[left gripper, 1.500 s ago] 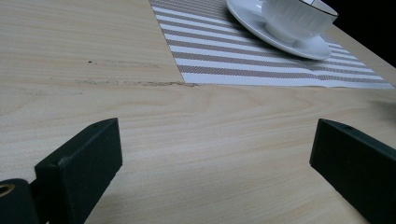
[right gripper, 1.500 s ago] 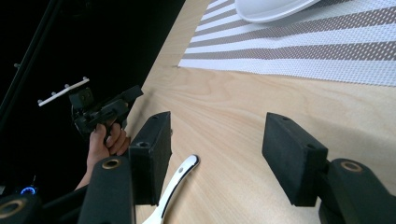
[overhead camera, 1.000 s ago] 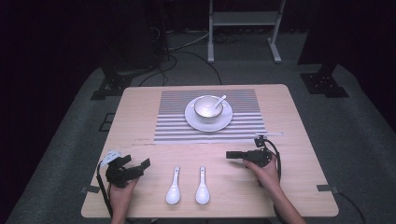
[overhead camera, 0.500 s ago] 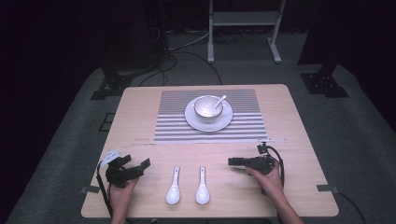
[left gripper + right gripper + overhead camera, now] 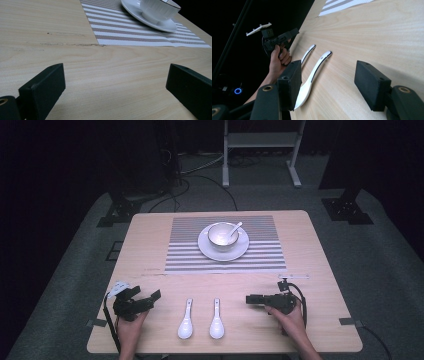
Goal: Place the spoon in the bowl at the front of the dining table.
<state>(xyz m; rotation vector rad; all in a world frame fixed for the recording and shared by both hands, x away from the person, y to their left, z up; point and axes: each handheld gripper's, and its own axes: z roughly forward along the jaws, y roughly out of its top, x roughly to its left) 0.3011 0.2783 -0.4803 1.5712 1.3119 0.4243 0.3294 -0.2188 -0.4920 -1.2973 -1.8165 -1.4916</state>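
Two white ceramic spoons lie side by side near the table's front edge, the left spoon (image 5: 185,320) (image 5: 308,52) and the right spoon (image 5: 216,319) (image 5: 317,67). My right gripper (image 5: 251,299) (image 5: 329,77) lies low just right of them, pointing at the right spoon. It is open, its jaws have just been opening, and only bare wood lies between them. My left gripper (image 5: 154,296) (image 5: 115,82) (image 5: 295,31) rests at the front left, open over bare table. A white bowl (image 5: 222,235) (image 5: 160,8) with a third spoon (image 5: 233,228) in it stands on a saucer (image 5: 223,251).
The saucer sits on a striped placemat (image 5: 225,261) (image 5: 130,32) in the middle of the wooden table (image 5: 310,245). A thin white strip (image 5: 294,276) lies on the wood behind my right gripper. Dark floor, stand legs and cables surround the table.
My right gripper has drawn back a little toward the front edge of the table. The left gripper, the spoons and the bowl have stayed put.
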